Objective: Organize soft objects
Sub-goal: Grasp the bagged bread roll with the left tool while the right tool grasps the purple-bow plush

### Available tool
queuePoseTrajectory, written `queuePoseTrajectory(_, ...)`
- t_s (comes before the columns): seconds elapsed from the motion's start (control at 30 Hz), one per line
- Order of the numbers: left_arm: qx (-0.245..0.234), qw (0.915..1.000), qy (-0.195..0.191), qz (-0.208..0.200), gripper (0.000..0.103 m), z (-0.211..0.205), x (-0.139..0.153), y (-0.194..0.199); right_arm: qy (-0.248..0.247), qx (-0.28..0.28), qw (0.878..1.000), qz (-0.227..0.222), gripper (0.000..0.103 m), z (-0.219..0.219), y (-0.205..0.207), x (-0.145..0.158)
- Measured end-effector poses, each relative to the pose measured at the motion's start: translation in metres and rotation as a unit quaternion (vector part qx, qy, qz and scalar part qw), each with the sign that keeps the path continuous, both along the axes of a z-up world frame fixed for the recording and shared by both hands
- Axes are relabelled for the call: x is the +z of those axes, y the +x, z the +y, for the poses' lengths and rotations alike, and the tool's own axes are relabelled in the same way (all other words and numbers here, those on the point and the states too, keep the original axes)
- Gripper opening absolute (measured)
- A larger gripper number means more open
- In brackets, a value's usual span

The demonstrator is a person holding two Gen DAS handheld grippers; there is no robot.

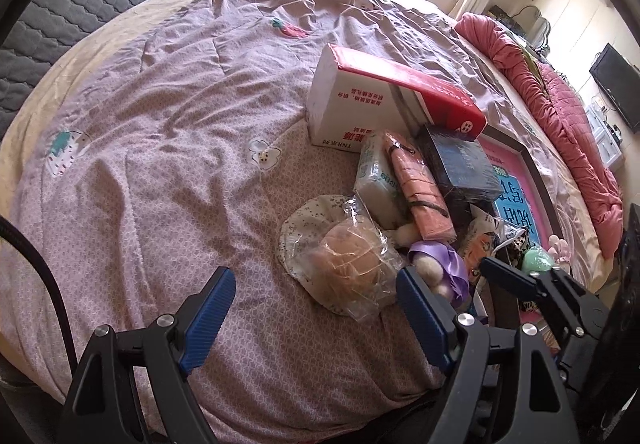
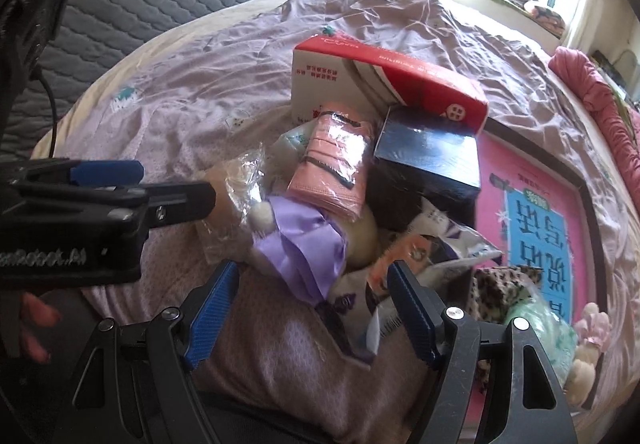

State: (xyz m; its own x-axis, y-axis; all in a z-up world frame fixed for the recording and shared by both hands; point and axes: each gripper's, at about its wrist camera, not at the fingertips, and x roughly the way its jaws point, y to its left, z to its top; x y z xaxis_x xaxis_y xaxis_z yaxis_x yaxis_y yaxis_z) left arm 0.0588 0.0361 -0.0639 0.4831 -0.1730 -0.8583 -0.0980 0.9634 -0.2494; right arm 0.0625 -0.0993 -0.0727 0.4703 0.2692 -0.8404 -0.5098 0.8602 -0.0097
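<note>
Left wrist view: left gripper (image 1: 316, 308) spread wide, nothing between its pads, hovering over the bed (image 1: 160, 163) just short of a bagged bun (image 1: 352, 264) lying on a floral cloth (image 1: 304, 219). Right gripper (image 2: 312, 308) partly open, holding nothing, poised over a plush toy with a purple ribbon (image 2: 304, 244) at the near edge of the pile. Behind it: pink packet (image 2: 332, 167), dark box (image 2: 432, 159), then a red and white carton (image 2: 384, 79). Pink book (image 2: 536, 219) lies flat to the right.
</note>
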Motion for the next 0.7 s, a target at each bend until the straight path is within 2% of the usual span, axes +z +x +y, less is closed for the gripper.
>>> queuePoseTrajectory(0.2,-0.004,1.0,0.002,0.003,0.082,-0.003,-0.006,0.008,0.019,-0.007,1.0,0.016,0.046,0.0,0.012,-0.008)
queuePoseTrajectory(0.3,-0.011,0.9999,0.007,0.002,0.082,-0.007,-0.008,0.011,0.038,-0.014,0.999,0.018,0.04,-0.006,0.015,-0.008)
queuePoseTrajectory(0.4,-0.016,0.9999,0.002,-0.002,0.08,-0.01,-0.009,0.013,0.075,-0.027,0.996,0.026,0.036,-0.018,0.017,-0.004)
queuePoseTrajectory(0.5,-0.024,0.9997,-0.005,-0.001,0.073,-0.013,-0.011,0.017,0.122,-0.048,0.99,0.043,0.033,-0.035,0.02,-0.003)
queuePoseTrajectory(0.7,-0.039,0.9992,-0.005,0.001,0.061,-0.019,-0.015,0.019,0.159,-0.055,0.985,0.048,0.032,-0.049,0.018,0.003)
